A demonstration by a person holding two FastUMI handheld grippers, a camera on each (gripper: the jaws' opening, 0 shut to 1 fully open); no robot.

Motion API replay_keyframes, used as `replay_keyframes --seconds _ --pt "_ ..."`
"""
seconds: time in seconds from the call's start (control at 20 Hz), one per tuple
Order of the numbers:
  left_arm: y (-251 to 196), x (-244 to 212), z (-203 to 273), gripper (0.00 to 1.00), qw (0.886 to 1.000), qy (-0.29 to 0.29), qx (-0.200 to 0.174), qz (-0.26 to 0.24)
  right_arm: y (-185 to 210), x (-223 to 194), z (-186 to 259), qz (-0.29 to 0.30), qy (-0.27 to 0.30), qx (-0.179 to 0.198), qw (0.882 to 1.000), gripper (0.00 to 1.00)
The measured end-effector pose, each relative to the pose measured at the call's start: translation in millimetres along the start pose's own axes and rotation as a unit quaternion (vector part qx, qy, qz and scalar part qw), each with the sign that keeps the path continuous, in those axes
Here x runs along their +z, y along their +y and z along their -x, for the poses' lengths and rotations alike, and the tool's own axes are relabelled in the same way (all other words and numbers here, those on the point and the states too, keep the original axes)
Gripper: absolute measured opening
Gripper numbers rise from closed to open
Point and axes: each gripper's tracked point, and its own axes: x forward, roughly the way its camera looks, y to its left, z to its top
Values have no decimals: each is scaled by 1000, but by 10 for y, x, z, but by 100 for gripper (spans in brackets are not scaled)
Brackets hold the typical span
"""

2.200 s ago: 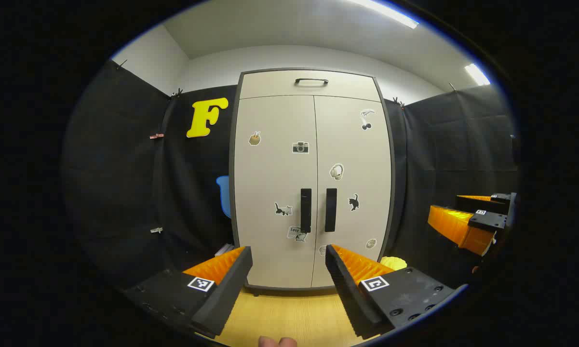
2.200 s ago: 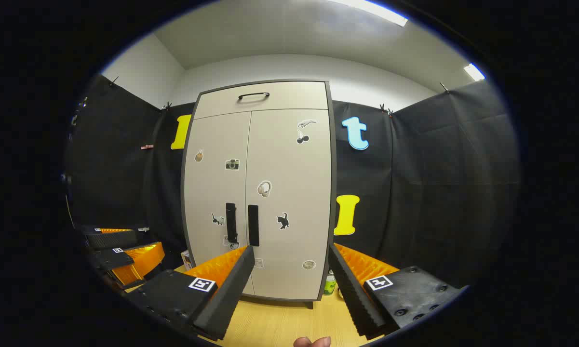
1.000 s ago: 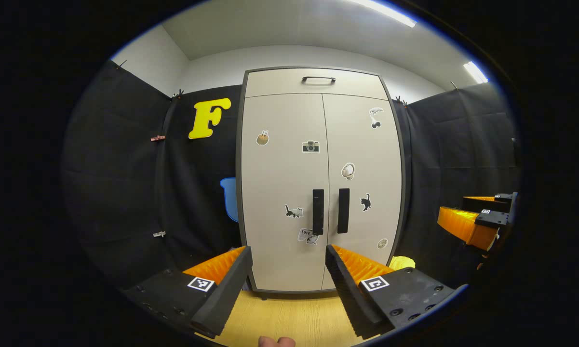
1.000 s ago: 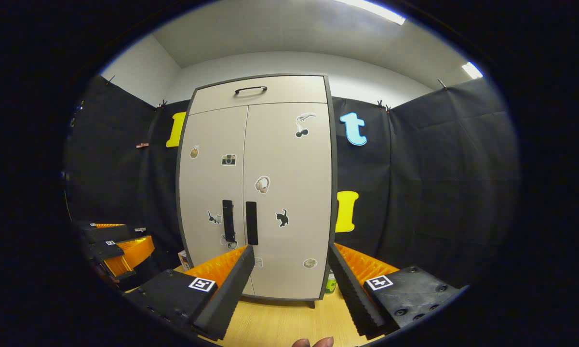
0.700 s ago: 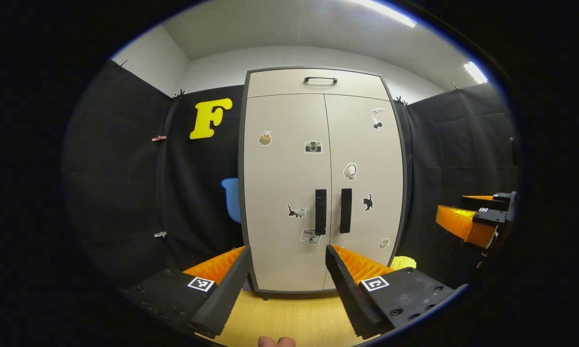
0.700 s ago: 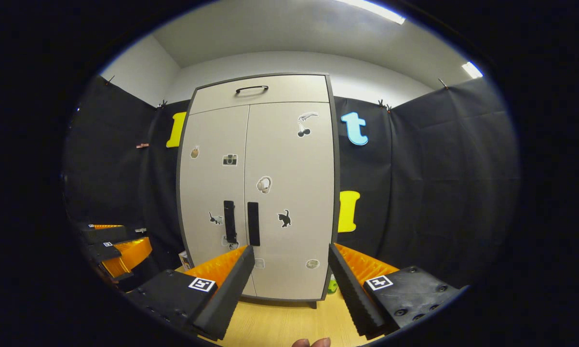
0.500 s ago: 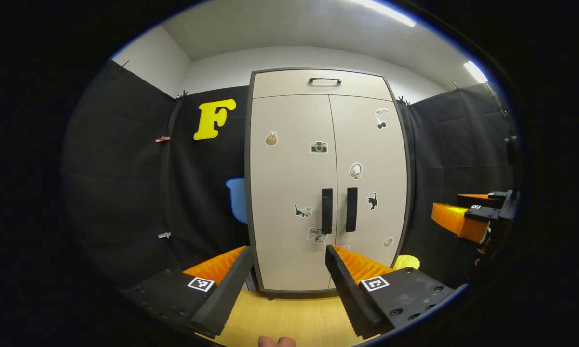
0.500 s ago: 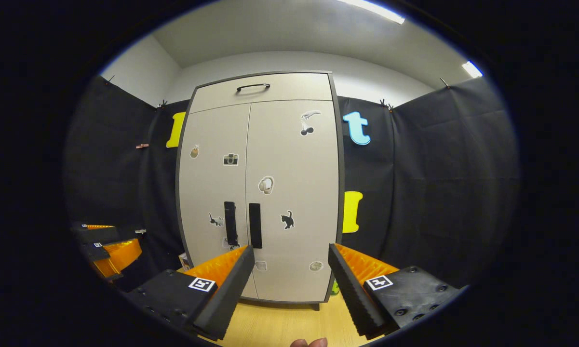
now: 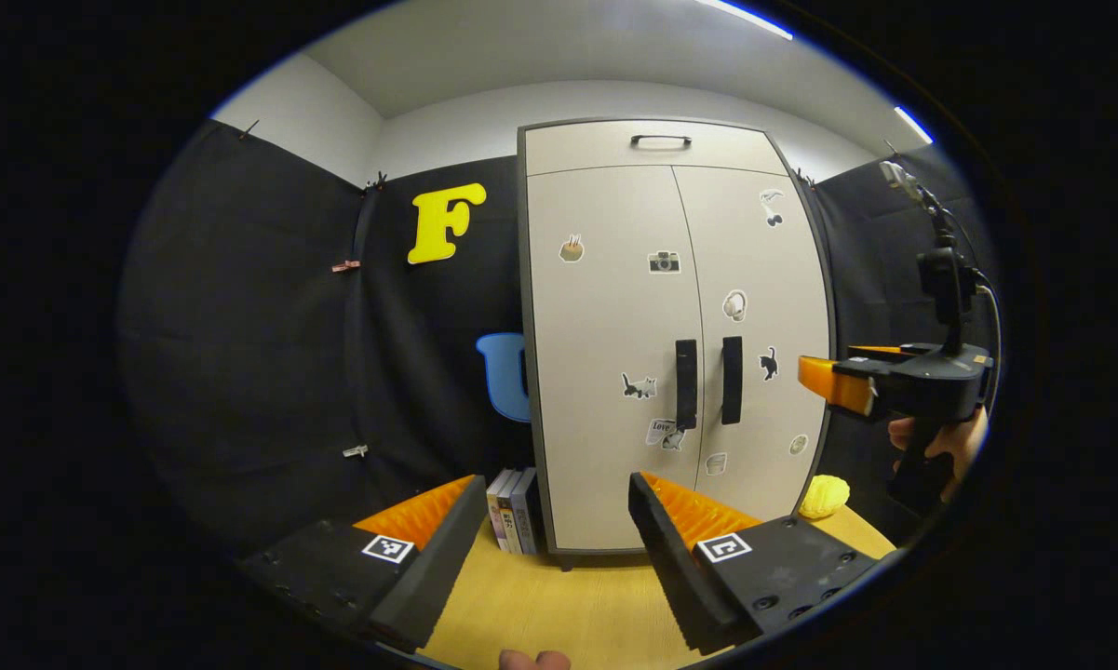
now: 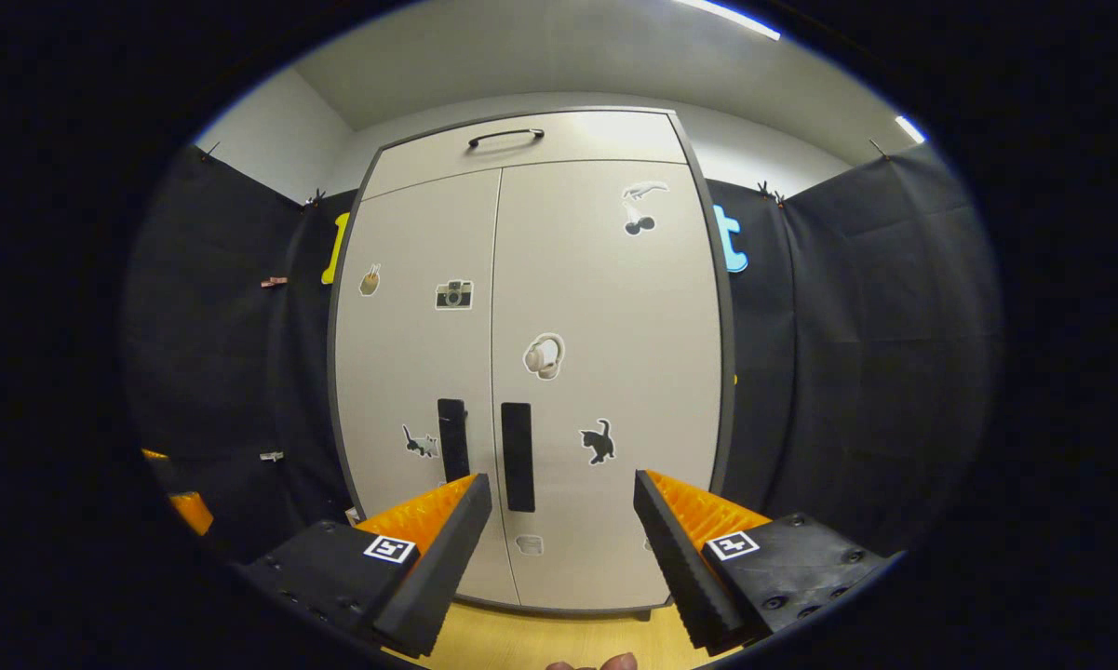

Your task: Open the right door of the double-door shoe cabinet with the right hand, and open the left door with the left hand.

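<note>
Both doors of the shoe cabinet [image 9: 675, 335] stood closed at the far side of the wooden table [image 9: 559, 605], its two dark upright handles side by side at the centre seam.

In the left gripper view, the left gripper [image 9: 554, 493] was held level and pointed at the lower left part of the cabinet, well short of it, its two fingers spread wide with nothing between them; a fingertip [image 9: 532, 660] of the holding hand showed at the bottom edge. The left door [image 9: 610, 354] and its handle [image 9: 686, 383] sat just right of the gap between the fingers. This view took in a few upright books [image 9: 514, 510] beside the cabinet's left foot and a knobbly yellow object [image 9: 824, 495] on the table at its right foot. Farther right, the right gripper [image 9: 824, 381] reached in level from the side toward the cabinet's right edge, a hand [image 9: 936, 442] wrapped around its grip below and a camera mast [image 9: 940, 270] rising above it.

In the right gripper view, the cabinet loomed larger and nearer. The right gripper [image 10: 563, 498] likewise had its fingers spread wide and unloaded, aimed at the lower half of the right door [image 10: 614, 372], not touching it. The right door's handle [image 10: 517, 456] stood just above and inside the left finger, with cat, headphone and cherry stickers scattered on the door face. A top drawer with a curved handle [image 10: 505, 138] capped the cabinet.
</note>
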Motion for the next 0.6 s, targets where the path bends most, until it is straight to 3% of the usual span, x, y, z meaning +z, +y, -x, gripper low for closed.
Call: replay_keyframes --seconds 0.35,0.6 --pt "174 -59 -119 95 1000 4 13 -3 285 -146 -888 -21 6 -5 1000 98" --pt "248 -139 -157 95 1000 11 16 8 300 -439 -1238 -14 34 -14 999 98"
